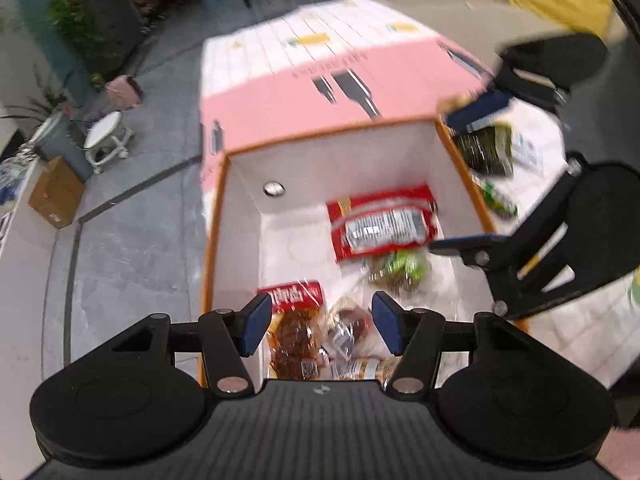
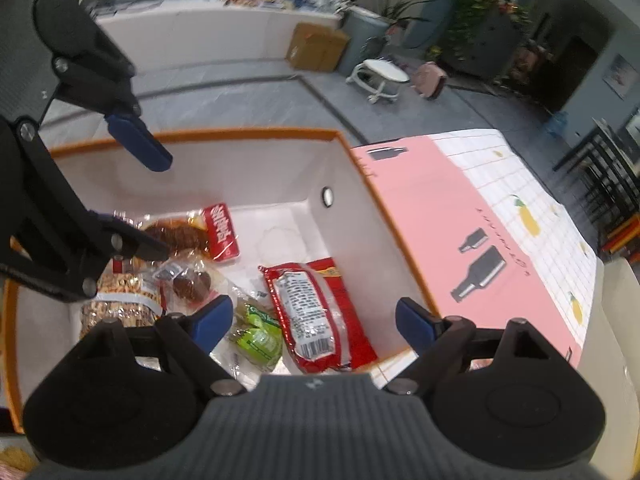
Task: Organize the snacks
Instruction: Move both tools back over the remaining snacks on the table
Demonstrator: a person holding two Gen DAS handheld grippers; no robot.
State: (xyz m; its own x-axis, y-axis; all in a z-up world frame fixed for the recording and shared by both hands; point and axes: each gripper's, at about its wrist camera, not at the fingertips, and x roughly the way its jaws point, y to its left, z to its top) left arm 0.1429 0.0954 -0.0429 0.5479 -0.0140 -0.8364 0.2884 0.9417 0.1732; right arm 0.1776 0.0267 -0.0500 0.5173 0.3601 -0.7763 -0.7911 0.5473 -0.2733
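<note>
Both grippers, left gripper [image 1: 318,328] and right gripper [image 2: 314,320], spread wide and empty above the snack-filled box [image 1: 344,152].

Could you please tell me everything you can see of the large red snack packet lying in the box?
The large red snack packet is a glossy plastic pouch, red with yellow at one end and a white printed label bearing a barcode. It looks sealed and full, lying flat, label up, on the white floor of the orange-rimmed box, near a side wall. A green-wrapped snack lies against one long edge. Neither gripper touches it.
</note>
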